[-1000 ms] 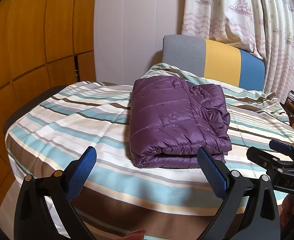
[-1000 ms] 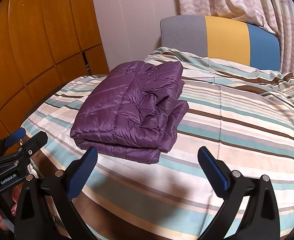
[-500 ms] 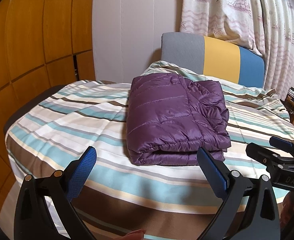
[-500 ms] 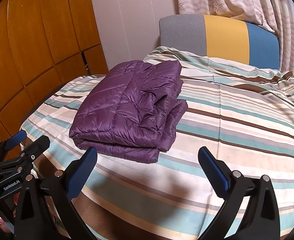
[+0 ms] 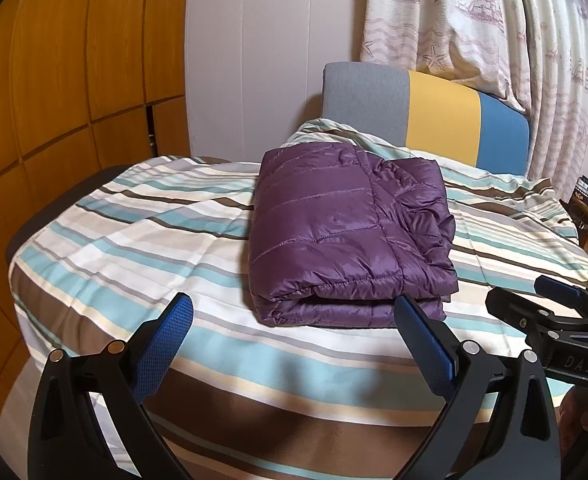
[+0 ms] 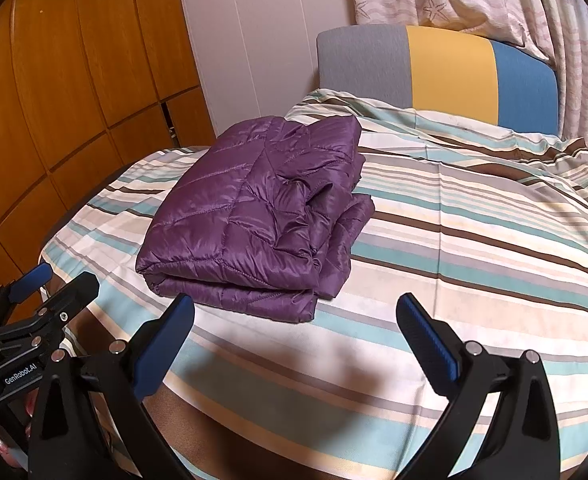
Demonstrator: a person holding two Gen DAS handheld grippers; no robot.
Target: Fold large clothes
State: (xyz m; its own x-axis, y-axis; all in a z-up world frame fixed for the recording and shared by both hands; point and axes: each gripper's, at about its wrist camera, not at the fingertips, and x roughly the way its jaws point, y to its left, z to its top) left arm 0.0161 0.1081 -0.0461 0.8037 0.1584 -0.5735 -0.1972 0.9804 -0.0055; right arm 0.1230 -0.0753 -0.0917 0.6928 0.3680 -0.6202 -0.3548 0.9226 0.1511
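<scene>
Purple quilted puffer jacket [image 5: 346,236] lies folded in a compact rectangular stack on the striped bedspread [image 5: 134,248], toward the bed's foot end; fold edge faces both cameras, looser layers bunched on its right side. Left gripper [image 5: 294,336]: jaws wide apart, nothing between them, held above bedspread just short of jacket's near edge, no contact. Right gripper [image 6: 294,334]: jaws likewise apart and empty, near jacket's front-right corner, not touching. Gray/yellow/blue headboard [image 5: 426,120] stands behind jacket; ship-print curtain [image 5: 474,20] hangs above it; wood-panel wardrobe [image 5: 54,80] at left.
</scene>
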